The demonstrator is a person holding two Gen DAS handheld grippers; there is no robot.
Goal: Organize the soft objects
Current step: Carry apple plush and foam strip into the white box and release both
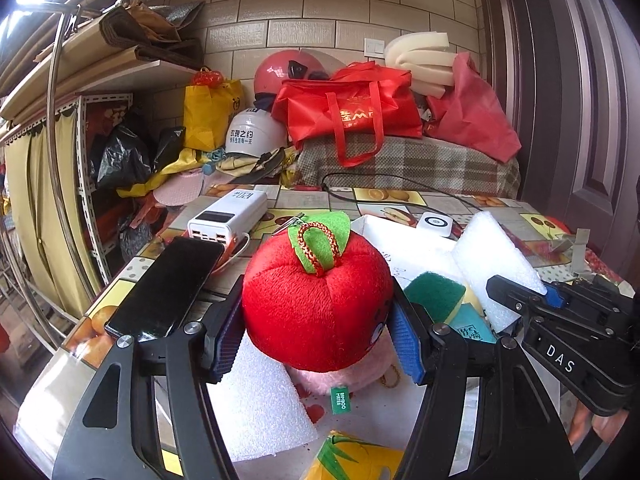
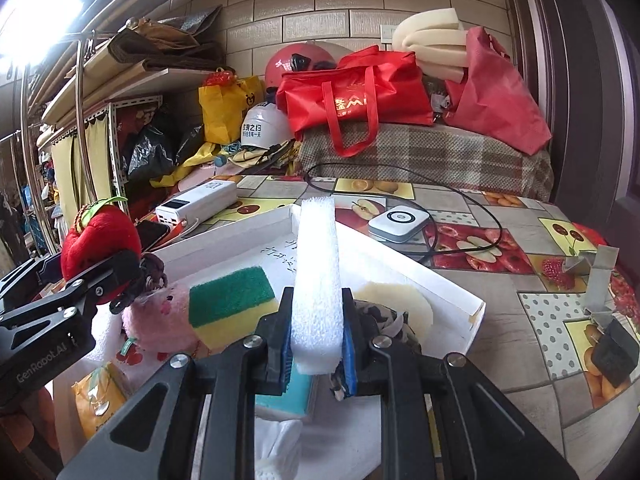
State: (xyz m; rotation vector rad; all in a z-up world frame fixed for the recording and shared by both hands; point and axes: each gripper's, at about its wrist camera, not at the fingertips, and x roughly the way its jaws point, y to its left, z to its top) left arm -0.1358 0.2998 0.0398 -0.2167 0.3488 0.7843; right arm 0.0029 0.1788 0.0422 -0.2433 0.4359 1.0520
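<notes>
My left gripper (image 1: 318,332) is shut on a red plush apple (image 1: 316,300) with a green felt leaf, held above a pink plush toy (image 1: 344,376). The apple also shows in the right wrist view (image 2: 100,240). My right gripper (image 2: 316,344) is shut on a white foam strip (image 2: 318,280), held over a shallow white box (image 2: 420,276). A green and yellow sponge (image 2: 232,296) and a pale yellow foam disc (image 2: 396,300) lie in the box. The pink plush (image 2: 160,320) lies at the box's left.
A white foam block (image 1: 260,400) and a yellow packet (image 1: 352,460) lie below the left gripper. A black phone (image 1: 168,288), a white power bank (image 1: 228,216), a small white device (image 2: 398,220) and a black cable (image 2: 460,216) lie on the fruit-pattern table. A grey metal bracket (image 2: 600,284) stands at right.
</notes>
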